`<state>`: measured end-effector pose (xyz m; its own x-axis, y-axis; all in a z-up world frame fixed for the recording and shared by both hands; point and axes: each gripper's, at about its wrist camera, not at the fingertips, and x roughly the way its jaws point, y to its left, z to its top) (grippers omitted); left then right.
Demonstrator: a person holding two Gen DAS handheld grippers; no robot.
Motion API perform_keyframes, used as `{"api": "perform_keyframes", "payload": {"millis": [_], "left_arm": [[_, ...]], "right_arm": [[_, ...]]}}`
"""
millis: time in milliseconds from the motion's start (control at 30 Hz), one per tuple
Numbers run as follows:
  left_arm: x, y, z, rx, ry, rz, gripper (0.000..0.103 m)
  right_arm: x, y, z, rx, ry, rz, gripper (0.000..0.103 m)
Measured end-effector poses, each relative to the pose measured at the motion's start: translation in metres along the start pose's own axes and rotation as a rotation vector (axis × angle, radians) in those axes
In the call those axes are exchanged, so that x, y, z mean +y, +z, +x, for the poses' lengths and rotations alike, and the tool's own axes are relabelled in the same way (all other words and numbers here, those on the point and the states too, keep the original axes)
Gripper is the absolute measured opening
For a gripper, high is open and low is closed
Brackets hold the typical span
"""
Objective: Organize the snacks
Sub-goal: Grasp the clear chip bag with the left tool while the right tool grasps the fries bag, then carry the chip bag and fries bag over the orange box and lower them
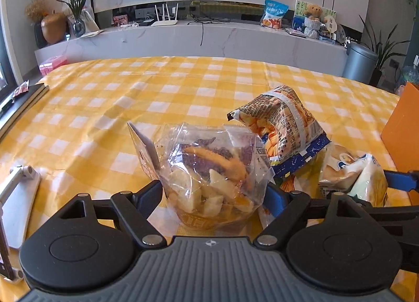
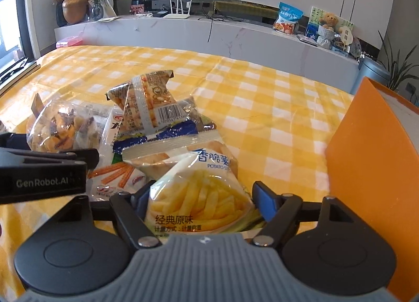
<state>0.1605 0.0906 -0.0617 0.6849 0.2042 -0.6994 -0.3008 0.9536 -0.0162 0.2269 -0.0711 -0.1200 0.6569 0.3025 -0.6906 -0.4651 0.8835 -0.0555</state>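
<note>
— Yellow-and-white checked cloth (image 1: 110, 108) covers the whole table. What sits at its left edge?

— A white stand (image 1: 18, 197) lies flat there, near the left gripper.

— And the left gripper (image 1: 213, 194) itself?

— Its two fingers press against either side of a clear bag of mixed vegetable chips (image 1: 209, 171), purple, orange and pale pieces inside. The bag stands on the cloth between the blue pads, gripped.

— What comes next to the right?

— A crinkled orange snack packet (image 1: 282, 129) leans just behind and beside the clear bag, resting on other packets. In the right wrist view its barcode faces the camera (image 2: 146, 103).

— Beyond that?

— A pale potato-stick packet (image 2: 199, 194) printed with yellow fries. The right gripper (image 2: 201, 202) has its fingers on both sides of that packet, closed against it. Beside it, to the left, a packet with orange sticks (image 2: 115, 176) lies flat.

— And furthest right?

— An orange box (image 2: 371, 160) stands at the table's right side, near the pile but apart from it.
</note>
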Motion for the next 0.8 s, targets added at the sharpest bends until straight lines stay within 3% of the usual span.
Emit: {"api": "perform_keyframes", "payload": {"millis": [67,200,333,800], "left_arm": [[0.000,0.000,-0.002,0.001,-0.009,0.004,0.086],[-0.001,-0.003,-0.008,-0.009,-0.007,0.029,0.079],[0.004,-0.009,-0.016,-0.012,-0.009,0.017,0.078],[0.004,-0.023,-0.061,-0.023,-0.053,0.039,0.077]], "right_arm": [[0.000,-0.001,-0.002,0.000,-0.002,0.003,0.073],[0.005,-0.003,-0.007,0.000,-0.012,-0.011,0.068],[0.009,-0.007,-0.017,-0.006,-0.027,-0.025,0.059],[0.011,-0.025,-0.064,-0.016,-0.018,-0.028,0.050]]}}
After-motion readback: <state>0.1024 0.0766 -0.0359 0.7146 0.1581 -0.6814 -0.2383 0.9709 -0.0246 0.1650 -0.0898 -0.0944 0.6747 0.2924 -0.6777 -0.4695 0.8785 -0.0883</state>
